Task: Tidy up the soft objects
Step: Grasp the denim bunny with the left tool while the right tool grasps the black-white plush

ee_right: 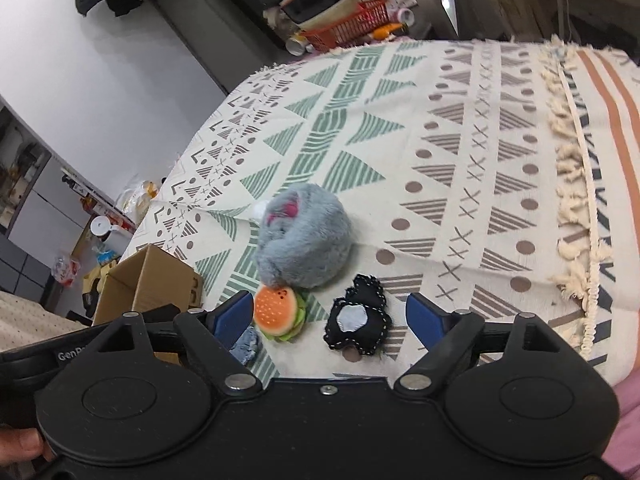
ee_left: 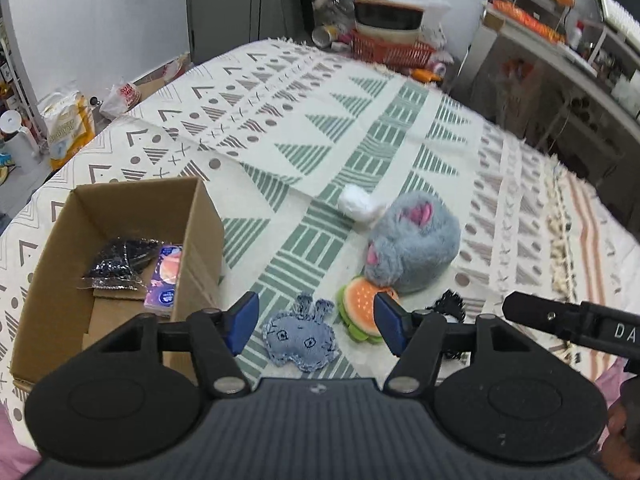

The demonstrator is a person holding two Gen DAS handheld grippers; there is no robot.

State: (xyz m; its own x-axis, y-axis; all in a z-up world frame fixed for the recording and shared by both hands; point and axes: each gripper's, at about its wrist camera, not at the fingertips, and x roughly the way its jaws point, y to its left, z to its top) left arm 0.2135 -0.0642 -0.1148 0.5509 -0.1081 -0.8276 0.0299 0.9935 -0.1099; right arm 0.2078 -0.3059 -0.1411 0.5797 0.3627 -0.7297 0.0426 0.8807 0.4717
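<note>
Both wide and empty: left gripper (ee_left: pixel 316 326) hovers over the small blue denim stuffed toy (ee_left: pixel 300 338) on the patterned cloth, beside the brown cardboard box (ee_left: pixel 200 240); right gripper (ee_right: pixel 330 320) over the black stitched plush (ee_right: pixel 358 320). Pre-grasp step; next lower, close, carry to box.

Both wrist views look down close over the patterned cloth (ee_left: pixel 360 128), sharing the burger toy (ee_right: pixel 278 312).

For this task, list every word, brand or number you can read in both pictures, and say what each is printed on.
"DA", cut off at the frame edge: on the black arm of the right tongs.
"Gen", then cut off: on the black arm of the left tongs.
Purple packet in the cardboard box: print too blurred to read.
Floor bags and shelf boxes: unreadable.
</note>
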